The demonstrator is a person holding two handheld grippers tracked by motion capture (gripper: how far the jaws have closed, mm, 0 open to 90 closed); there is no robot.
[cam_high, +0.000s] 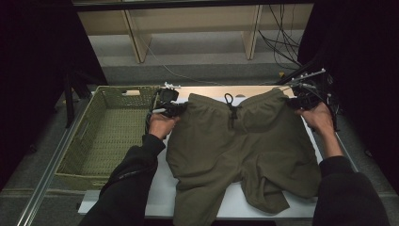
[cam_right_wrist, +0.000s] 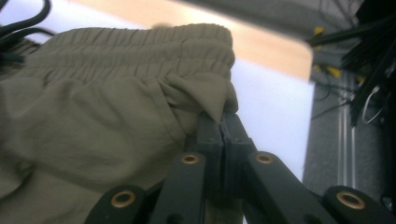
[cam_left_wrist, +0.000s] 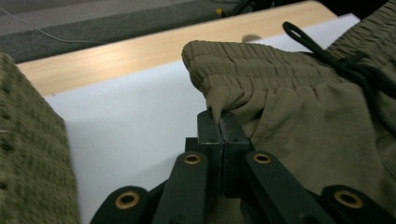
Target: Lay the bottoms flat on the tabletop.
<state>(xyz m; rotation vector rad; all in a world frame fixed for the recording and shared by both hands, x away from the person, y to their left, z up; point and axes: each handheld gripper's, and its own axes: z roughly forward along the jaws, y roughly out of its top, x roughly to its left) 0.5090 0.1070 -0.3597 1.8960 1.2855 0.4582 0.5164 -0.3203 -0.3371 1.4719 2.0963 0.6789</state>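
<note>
Olive-green shorts (cam_high: 235,146) with a black drawstring (cam_high: 230,106) lie spread on the white table (cam_high: 160,188), waistband at the far side. My left gripper (cam_high: 175,109) is shut on the shorts' left waist corner, a fold of fabric (cam_left_wrist: 217,109) pinched between its black jaws. At the other end, my right gripper (cam_high: 295,100) is shut on the right waist corner (cam_right_wrist: 219,109) just under the elastic waistband (cam_right_wrist: 140,42). Both corners are lifted slightly off the table; the legs trail toward the near edge.
A green woven basket (cam_high: 101,136) stands on the table's left, close beside my left hand. Beyond the far wooden edge (cam_high: 211,89) are shelving legs and loose cables (cam_high: 282,42). A black stand with wires (cam_high: 324,89) sits right next to my right gripper.
</note>
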